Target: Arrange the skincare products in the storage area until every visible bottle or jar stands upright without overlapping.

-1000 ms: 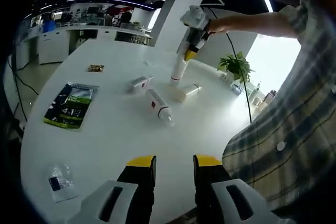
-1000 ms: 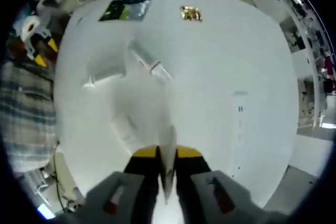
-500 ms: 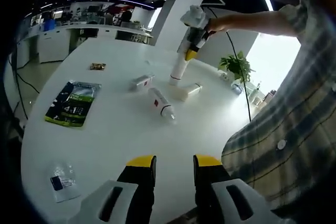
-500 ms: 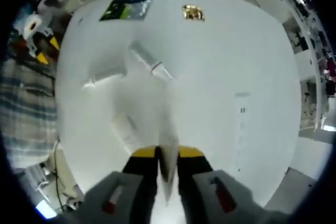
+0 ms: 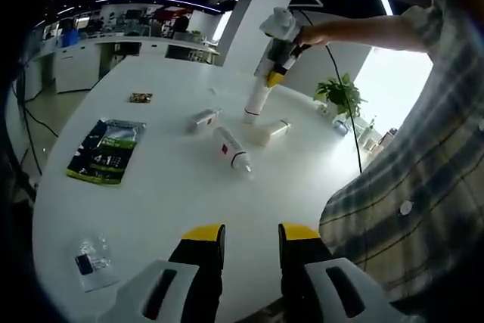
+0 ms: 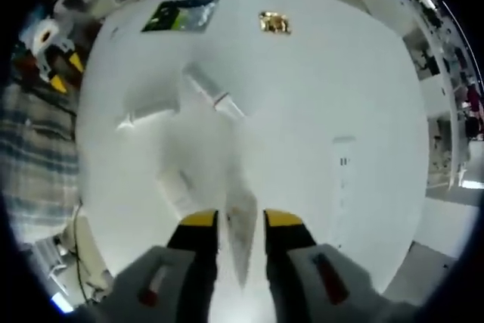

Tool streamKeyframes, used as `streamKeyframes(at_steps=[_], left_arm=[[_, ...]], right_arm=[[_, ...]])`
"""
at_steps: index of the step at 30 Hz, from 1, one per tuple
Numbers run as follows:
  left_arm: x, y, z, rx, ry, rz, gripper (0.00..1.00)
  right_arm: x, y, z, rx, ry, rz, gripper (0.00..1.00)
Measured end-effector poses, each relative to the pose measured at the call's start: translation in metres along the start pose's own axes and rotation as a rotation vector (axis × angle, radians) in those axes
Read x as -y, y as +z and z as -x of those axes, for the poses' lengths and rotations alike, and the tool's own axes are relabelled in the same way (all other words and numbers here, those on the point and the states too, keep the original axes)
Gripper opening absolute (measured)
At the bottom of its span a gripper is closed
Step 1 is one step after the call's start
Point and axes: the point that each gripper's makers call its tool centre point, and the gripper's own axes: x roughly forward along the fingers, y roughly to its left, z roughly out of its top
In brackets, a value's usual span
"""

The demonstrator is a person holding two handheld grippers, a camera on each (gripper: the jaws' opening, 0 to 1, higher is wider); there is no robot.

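Looking down the right gripper point(image 6: 241, 221) in the right gripper view, we see its yellow-tipped jaws parted w/ a white tube point(image 6: 240, 226) standing between them, lower centre of frame. Gaps show on both sides of the tube, so the jaws look slack, not clamping. In the left gripper view that same right gripper point(image 5: 275, 73) sits upper centre, straight above the tube point(image 5: 256, 100), which stands upright on the white table point(image 5: 151, 209), cap end down. Long axis runs vertical, in line w/ the jaws, so by our read the exit is straight up along that axis; any sideways drift could tip it.

Three more lie flat. In the left gripper view, a white bottle w/ red mark point(image 5: 231, 149) lies centre frame, axis running diagonally toward lower right. A small white tube point(image 5: 204, 119) lies just upper left of it, and a pale bottle point(image 5: 268, 131) lies just right of the standing tube's base. Same trio in the right gripper view: red-marked bottle point(image 6: 213, 91) above centre, small tube point(image 6: 148, 110) at left, pale bottle point(image 6: 178, 190) just left of our jaws.

Left gripper point(image 5: 252, 234) hangs at bottom centre of its own view, jaws apart, nothing between, well back from the lot. Right one's clearly nearer all three; the pale bottle is closest to it, so we'd guess that's next.

Green pouch point(image 5: 107, 150) at left, small clear packet point(image 5: 89, 262) lower left, gold item point(image 5: 140, 97) up top: bystanders.
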Motion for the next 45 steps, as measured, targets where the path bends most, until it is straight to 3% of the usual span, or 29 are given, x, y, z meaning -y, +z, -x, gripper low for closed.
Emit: streamKeyframes(at_steps=[5,12,19,20,27,33,35,40,45], left_arm=[[0.003,0.002,0.0,-0.001,-0.003,-0.011,0.29],[0.01,0.0,-0.001,-0.012,-0.016,-0.033,0.29],[0.018,-0.003,-0.004,-0.027,-0.037,-0.058,0.29],[0.019,-0.003,-0.004,-0.028,-0.039,-0.06,0.29],[0.025,-0.004,-0.005,-0.039,-0.056,-0.082,0.29],[0.027,-0.009,-0.005,-0.062,-0.063,-0.097,0.29],[0.028,-0.01,-0.006,-0.07,-0.068,-0.105,0.29],[0.034,-0.01,-0.011,-0.087,-0.088,-0.122,0.29],[0.041,-0.006,-0.018,-0.102,-0.115,-0.15,0.29]], right_arm=[[0.002,-0.002,0.005,0.024,-0.016,-0.014,0.27],[0.002,-0.018,0.02,0.072,-0.053,-0.073,0.31],[-0.003,-0.029,0.042,0.248,-0.124,-0.236,0.44],[-0.007,-0.031,0.044,0.292,-0.13,-0.281,0.46],[-0.031,-0.071,0.04,0.398,-0.171,-0.527,0.55],[-0.061,-0.084,0.033,0.646,-0.147,-0.902,0.55],[-0.079,-0.087,0.023,0.658,-0.119,-0.944,0.54],[-0.117,-0.083,0.002,0.64,-0.068,-0.948,0.54],[-0.147,-0.064,-0.003,0.686,-0.038,-0.956,0.54]])
